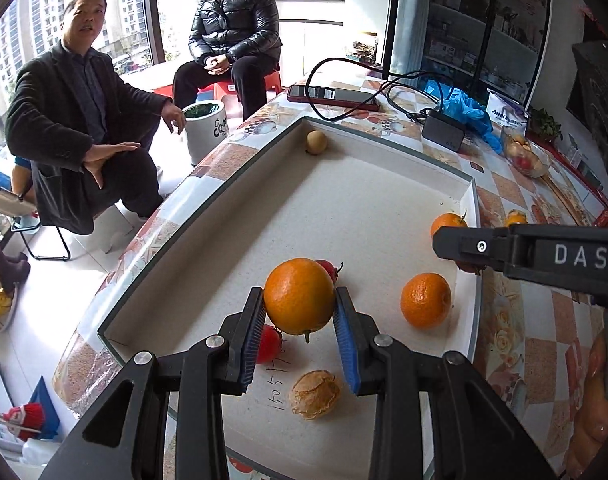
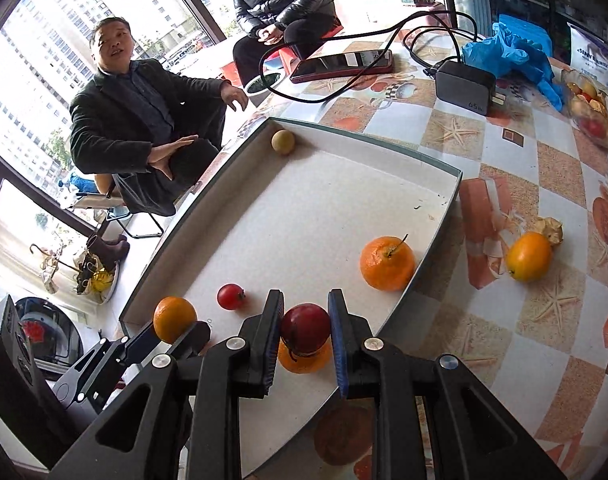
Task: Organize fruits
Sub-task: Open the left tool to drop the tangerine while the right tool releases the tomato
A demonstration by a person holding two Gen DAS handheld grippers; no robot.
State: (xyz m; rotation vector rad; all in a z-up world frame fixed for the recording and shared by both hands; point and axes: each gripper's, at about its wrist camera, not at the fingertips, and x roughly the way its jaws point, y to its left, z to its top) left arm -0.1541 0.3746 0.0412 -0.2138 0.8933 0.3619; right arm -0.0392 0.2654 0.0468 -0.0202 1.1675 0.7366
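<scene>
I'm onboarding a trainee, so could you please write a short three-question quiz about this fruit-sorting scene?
1. True or false: the left gripper holds an orange.
2. What does the right gripper hold: A a banana, B a dark red fruit, C the phone?
3. Where does the small tan ball lie in the tray?

Key: 1 true; 2 B; 3 in its far corner.

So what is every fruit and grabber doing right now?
Left gripper: shut on a big orange, held above the tray.
Right gripper: shut on a dark red fruit.
Tray: open, on the table.
Stemmed orange: resting in the tray by its right wall.
Small tomato: lying loose in the tray.
Tan ball: sitting in the tray's far corner.
Yellow fruit: outside the tray, on the tablecloth.
</scene>
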